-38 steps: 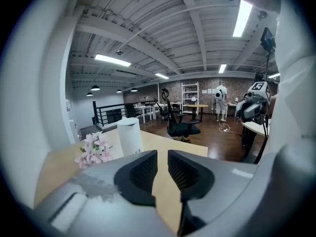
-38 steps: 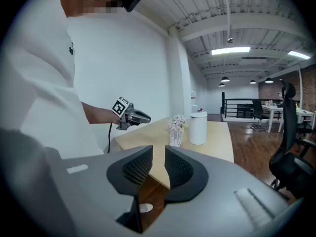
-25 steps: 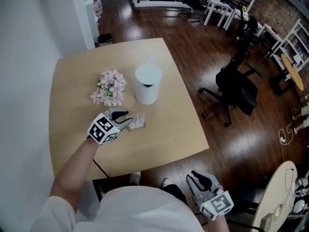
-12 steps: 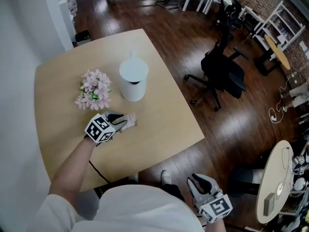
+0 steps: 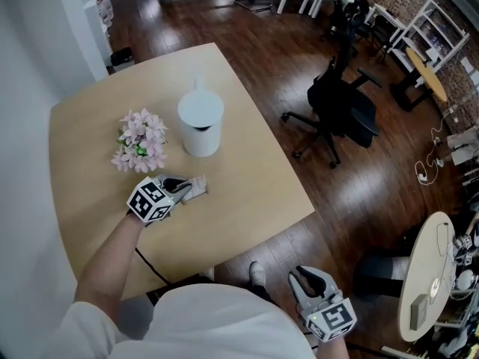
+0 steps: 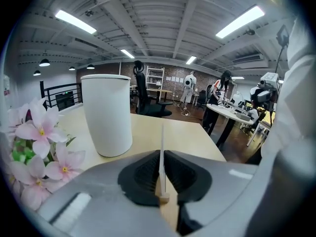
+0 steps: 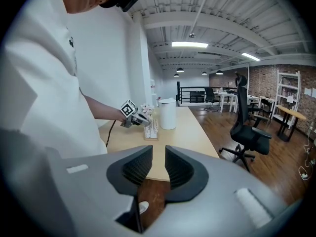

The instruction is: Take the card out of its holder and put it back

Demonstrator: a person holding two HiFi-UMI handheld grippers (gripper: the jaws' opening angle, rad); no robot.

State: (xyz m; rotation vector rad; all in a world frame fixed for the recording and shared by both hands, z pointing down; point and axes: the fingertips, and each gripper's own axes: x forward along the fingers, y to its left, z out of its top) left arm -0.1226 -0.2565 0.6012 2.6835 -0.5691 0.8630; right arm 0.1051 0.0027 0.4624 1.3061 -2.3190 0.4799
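Our left gripper [image 6: 162, 174] has just been closing and now pinches the card [image 6: 162, 147] edge-on between its pads. The card stands upright in its wooden holder [image 6: 162, 198], just on our side of the white canister [image 6: 106, 115]. We judge this thin-edge grip suits a straight lift. Our right gripper [image 7: 158, 168], jaws apart and empty, hangs well back from the canister, off the table [image 5: 247, 193], seemingly unneeded.
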